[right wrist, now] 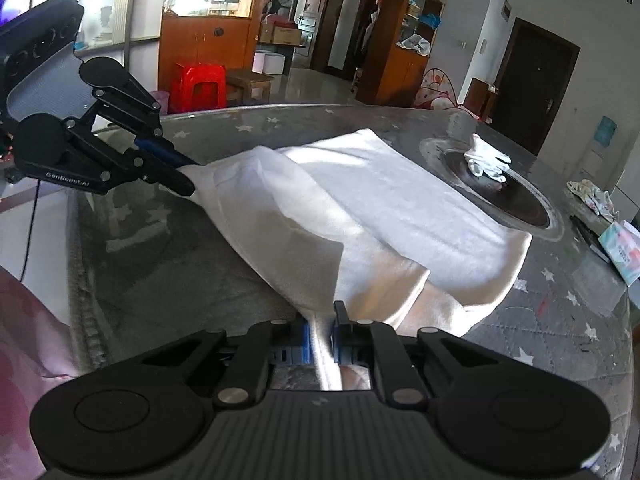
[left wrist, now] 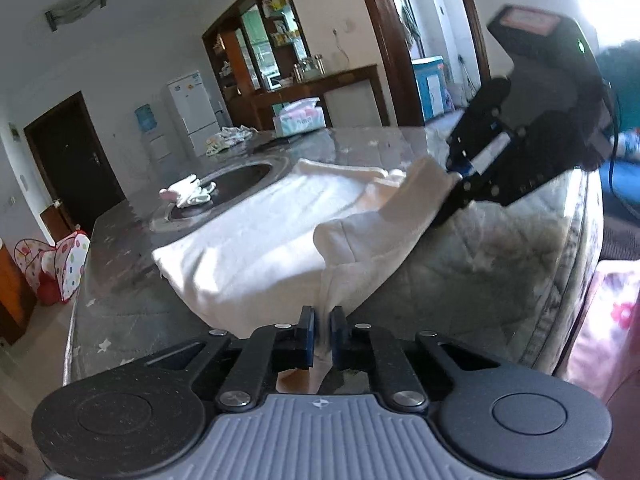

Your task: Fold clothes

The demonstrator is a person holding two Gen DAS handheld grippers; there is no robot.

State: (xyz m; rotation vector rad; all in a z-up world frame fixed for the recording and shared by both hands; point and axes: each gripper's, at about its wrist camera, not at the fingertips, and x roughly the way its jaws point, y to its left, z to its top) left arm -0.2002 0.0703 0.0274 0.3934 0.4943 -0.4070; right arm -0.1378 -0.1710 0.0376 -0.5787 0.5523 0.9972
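Left wrist view shows a white cotton garment (left wrist: 256,236) spread on a grey star-patterned table (left wrist: 120,308), its long axis running away from the lifted edge toward a dark round recessed plate (left wrist: 240,176) holding a crumpled white glove (left wrist: 188,194). The left gripper (left wrist: 322,328) pinches one lifted corner between closed jaws. The right gripper (right wrist: 322,332) likewise clamps the other corner, fabric hanging taut between them.
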